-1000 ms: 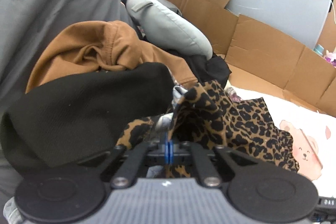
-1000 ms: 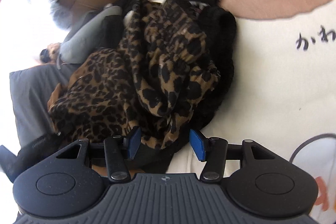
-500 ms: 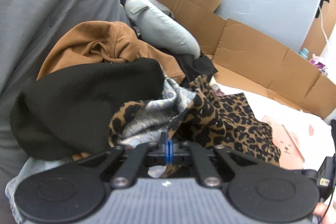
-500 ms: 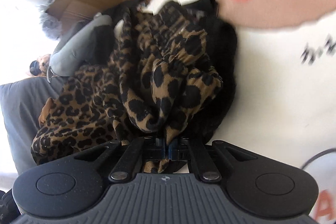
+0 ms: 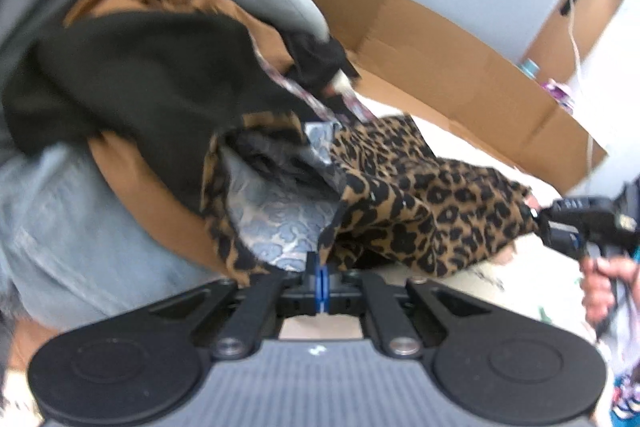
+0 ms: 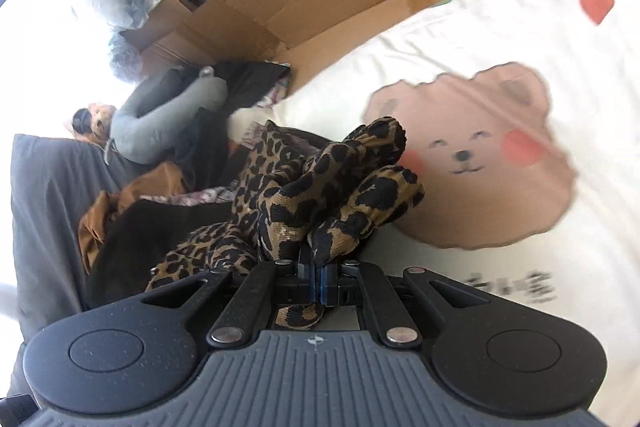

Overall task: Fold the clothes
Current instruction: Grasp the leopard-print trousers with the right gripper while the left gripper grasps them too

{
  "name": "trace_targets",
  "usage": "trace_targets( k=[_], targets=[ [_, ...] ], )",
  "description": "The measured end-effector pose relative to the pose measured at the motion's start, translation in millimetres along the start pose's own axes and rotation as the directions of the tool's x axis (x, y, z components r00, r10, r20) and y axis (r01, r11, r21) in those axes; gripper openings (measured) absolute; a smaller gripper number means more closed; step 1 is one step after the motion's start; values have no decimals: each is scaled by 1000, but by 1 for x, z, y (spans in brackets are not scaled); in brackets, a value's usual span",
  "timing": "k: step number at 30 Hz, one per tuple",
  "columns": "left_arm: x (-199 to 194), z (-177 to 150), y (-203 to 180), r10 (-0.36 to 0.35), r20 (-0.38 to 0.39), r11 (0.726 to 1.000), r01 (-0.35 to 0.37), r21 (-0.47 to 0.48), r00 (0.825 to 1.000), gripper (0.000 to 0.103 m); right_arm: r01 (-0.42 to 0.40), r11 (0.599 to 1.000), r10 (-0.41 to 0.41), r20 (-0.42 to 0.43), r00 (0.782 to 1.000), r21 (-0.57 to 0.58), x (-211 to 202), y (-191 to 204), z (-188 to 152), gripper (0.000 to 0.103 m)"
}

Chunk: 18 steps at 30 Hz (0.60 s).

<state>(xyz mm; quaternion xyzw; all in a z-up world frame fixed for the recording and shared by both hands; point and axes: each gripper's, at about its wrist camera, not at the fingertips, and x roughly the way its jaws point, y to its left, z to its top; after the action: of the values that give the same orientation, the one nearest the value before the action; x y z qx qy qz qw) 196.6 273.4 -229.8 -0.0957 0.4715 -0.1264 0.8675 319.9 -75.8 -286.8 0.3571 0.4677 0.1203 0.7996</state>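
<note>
Both tongs clamped on leopard top (image 5: 432,203): left gripper (image 5: 321,281) pinches one edge, right gripper (image 6: 316,281) a bunched end. Cloth spans between them, sagging, just off clothes pile (image 5: 132,75), above bear sheet (image 6: 500,75). Next, likely pull apart along that axis.

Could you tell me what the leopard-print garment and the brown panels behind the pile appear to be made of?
The leopard-print garment looks like thin woven or fine-knit fabric: it drapes limply, and its reverse shows pale grey-blue. The brown panels look like matte corrugated cardboard, judging by their stiff creases and cut flaps.
</note>
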Motion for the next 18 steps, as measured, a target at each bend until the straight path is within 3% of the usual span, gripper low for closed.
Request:
trace_targets(
  k=[7, 12, 14, 18],
  targets=[
    [18, -32, -39, -79, -130, 993, 90, 74, 988, 2, 100, 982, -119, -117, 986, -159, -34, -39, 9, 0],
    [26, -38, -49, -159, -177, 982, 173, 69, 971, 9, 172, 959, -203, -126, 971, -224, -68, -74, 21, 0],
    [29, -38, -52, -147, -185, 984, 163, 75, 972, 9, 189, 958, -217, -113, 970, -217, -84, -89, 25, 0],
    [40, -26, -66, -123, -196, 980, 150, 131, 973, 19, 202, 958, -224, -93, 970, -202, -115, -118, 25, 0]
  ],
)
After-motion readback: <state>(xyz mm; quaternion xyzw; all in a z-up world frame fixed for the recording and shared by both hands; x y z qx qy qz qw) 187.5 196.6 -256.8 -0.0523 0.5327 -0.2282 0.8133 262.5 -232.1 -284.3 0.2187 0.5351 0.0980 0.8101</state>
